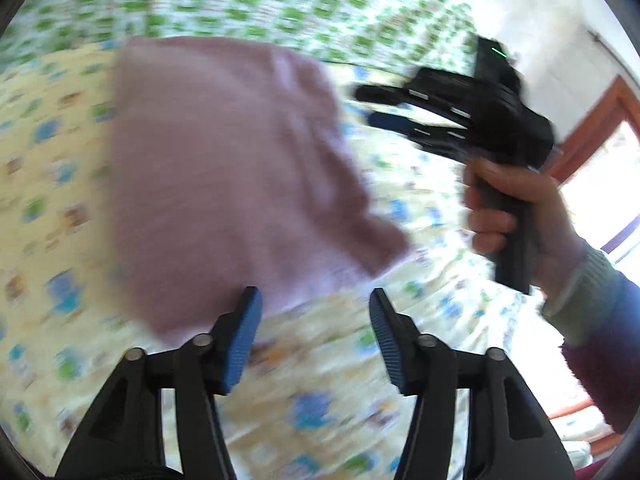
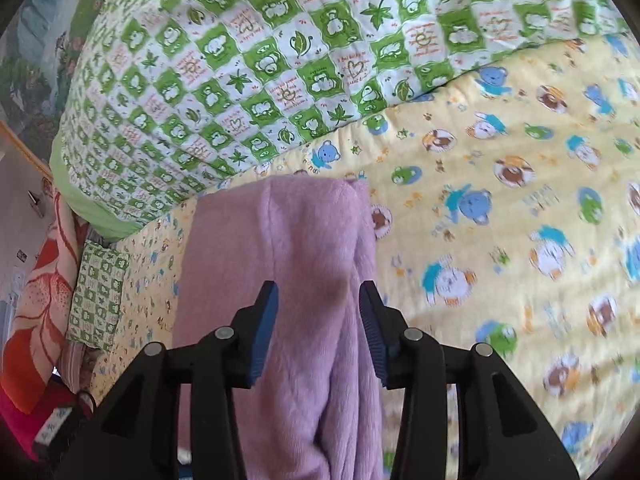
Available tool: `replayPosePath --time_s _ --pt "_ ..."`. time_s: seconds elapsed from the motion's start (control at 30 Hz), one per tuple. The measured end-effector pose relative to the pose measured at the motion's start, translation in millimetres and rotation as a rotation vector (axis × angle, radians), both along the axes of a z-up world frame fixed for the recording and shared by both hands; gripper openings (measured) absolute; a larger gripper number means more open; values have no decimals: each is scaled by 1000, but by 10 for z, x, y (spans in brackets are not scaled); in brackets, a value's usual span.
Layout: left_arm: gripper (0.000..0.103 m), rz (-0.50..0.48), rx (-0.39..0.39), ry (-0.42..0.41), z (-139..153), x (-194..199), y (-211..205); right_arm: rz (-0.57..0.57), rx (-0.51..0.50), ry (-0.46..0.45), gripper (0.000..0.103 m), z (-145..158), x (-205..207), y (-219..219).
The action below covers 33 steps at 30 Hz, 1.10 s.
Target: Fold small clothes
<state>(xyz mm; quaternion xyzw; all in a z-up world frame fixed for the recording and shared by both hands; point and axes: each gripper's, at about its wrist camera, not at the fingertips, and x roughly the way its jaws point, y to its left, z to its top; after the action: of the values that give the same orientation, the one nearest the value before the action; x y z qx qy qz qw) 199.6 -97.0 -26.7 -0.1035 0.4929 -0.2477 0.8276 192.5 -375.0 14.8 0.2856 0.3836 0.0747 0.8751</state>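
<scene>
Blur smears pink garment (image 1: 240, 168); its near end is cut off.

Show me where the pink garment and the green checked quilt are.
pink garment (image 2: 280, 248): right wrist view, upper middle of the fabric.
green checked quilt (image 2: 256, 64): right wrist view, middle of its top.

Ahead of my left gripper (image 1: 316, 336) the yellow sheet (image 1: 320, 380) lies bare, and nothing stands between its spread pads. The pink cloth (image 1: 224, 168) fills the ground ahead and to the left. My right gripper (image 1: 366, 106), in my right hand (image 1: 516, 216), hangs over the sheet on the right and blocks that side. From my right gripper (image 2: 319, 320) the cloth (image 2: 280, 248) runs under and between the parted pads, with open sheet (image 2: 500, 240) to the right. The green quilt (image 2: 280, 60) rises as a soft wall beyond, and a small pillow (image 2: 98, 296) sits at the left edge.
</scene>
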Motion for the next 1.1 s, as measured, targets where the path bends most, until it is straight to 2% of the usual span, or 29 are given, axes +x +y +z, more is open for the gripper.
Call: replayPosePath --time_s 0.23,0.33,0.43,0.57,0.63,0.7,0.73,0.77,0.87,0.97,1.03,1.1 --pt "58 108 104 54 -340 -318 586 2 61 56 44 -203 -483 186" --pt "59 132 174 19 -408 -323 612 5 84 94 44 -354 -562 284" --pt "59 141 202 4 -473 -179 554 18 70 108 44 -416 -566 379" --pt "56 172 329 -41 -552 -2 468 26 59 101 47 -417 -513 444" --pt "46 197 304 -23 -545 70 509 29 41 98 47 -420 -484 465" --pt "34 204 267 -18 -532 96 558 40 38 104 41 -449 -450 473" --pt "31 200 264 -21 -499 68 594 49 36 108 21 -458 -434 478" --pt "26 192 259 -28 -451 29 625 64 30 106 17 -453 -423 486" --pt "24 188 240 -55 -315 -37 616 87 13 59 14 -290 -453 472" --pt "23 176 233 -50 -341 -58 614 73 21 -4 13 -106 -530 392" --pt "21 172 249 -22 -426 -44 593 71 -15 9 13 -111 -529 379" --pt "21 174 258 2 -533 -42 609 68 -46 58 13 -270 -492 376"
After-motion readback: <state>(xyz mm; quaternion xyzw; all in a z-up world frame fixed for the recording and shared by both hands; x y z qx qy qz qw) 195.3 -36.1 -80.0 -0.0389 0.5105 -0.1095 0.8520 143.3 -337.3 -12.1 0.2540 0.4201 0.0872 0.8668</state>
